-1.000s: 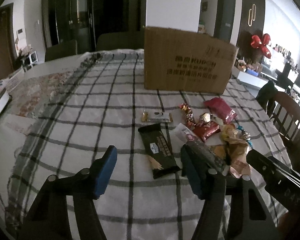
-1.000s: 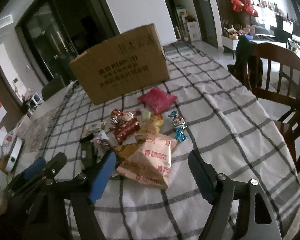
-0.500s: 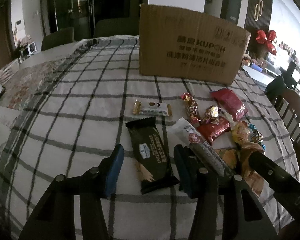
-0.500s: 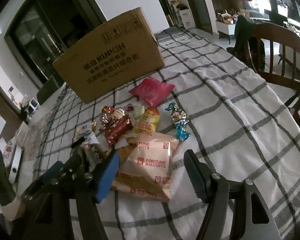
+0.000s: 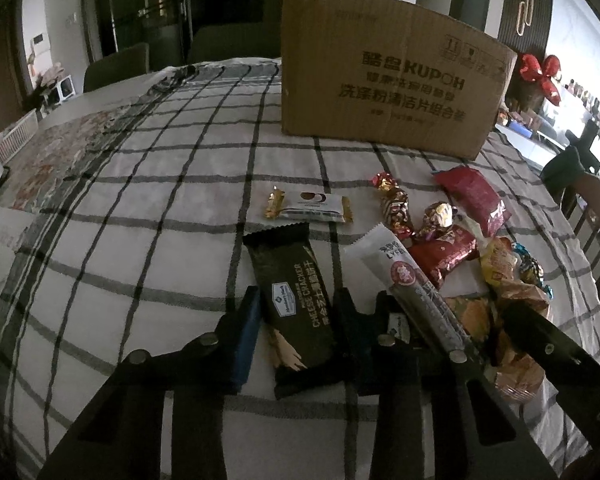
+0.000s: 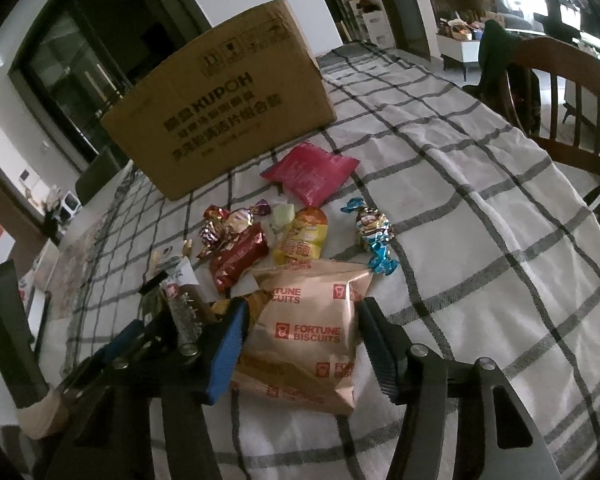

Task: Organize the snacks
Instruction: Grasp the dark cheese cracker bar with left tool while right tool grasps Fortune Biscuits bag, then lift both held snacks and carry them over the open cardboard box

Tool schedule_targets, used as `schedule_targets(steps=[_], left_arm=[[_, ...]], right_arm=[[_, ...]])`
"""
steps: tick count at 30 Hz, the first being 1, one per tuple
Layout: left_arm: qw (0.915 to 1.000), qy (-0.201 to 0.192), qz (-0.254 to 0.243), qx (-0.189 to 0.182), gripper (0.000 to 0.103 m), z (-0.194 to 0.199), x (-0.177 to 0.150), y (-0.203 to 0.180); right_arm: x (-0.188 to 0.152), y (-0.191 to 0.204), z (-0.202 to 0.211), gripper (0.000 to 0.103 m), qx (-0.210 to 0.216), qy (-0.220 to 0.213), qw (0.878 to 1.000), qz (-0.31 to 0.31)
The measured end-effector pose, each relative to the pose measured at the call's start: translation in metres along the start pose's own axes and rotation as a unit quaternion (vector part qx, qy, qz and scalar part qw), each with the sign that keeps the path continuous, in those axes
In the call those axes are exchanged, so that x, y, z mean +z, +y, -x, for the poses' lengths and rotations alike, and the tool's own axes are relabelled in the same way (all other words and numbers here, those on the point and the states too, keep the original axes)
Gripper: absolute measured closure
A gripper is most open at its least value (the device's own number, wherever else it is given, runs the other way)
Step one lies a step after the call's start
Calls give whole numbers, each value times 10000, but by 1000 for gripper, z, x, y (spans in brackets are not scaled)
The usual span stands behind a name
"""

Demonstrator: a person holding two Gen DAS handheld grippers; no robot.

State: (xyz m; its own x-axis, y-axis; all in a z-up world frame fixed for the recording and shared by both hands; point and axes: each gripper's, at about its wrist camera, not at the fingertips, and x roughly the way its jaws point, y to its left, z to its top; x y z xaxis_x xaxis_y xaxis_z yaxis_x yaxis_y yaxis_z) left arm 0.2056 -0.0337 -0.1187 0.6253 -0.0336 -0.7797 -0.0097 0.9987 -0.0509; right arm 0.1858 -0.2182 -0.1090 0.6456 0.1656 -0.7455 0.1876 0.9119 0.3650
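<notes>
Snacks lie clustered on the checked desk (image 5: 148,208) in front of the upright cardboard box (image 5: 384,84), which stands at the far side. Nearest the right hand-held gripper (image 6: 300,344), the Fortune Biscuits bag (image 6: 308,328) lies flat between its released jaws, while the smaller black cheese cracker pack (image 5: 296,308) lies between the released jaws of the left hand-held gripper (image 5: 296,336). Whether either touches its packet cannot be told.
</notes>
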Motion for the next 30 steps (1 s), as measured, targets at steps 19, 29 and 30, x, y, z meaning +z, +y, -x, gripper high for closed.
schedule_targets(steps=[19,29,30], left_arm=[[9984,-535,-102,-171,70,65,11,-2],[9951,-849,-275,-416,70,104,24,-11],[9947,-888,-293,-423,70,106,26,-12]], right_arm=[[7,14,34,58,132,-350,9976,590],[21,24,67,59,206,-713,9929,935],[23,24,70,59,224,-734,9924,964]])
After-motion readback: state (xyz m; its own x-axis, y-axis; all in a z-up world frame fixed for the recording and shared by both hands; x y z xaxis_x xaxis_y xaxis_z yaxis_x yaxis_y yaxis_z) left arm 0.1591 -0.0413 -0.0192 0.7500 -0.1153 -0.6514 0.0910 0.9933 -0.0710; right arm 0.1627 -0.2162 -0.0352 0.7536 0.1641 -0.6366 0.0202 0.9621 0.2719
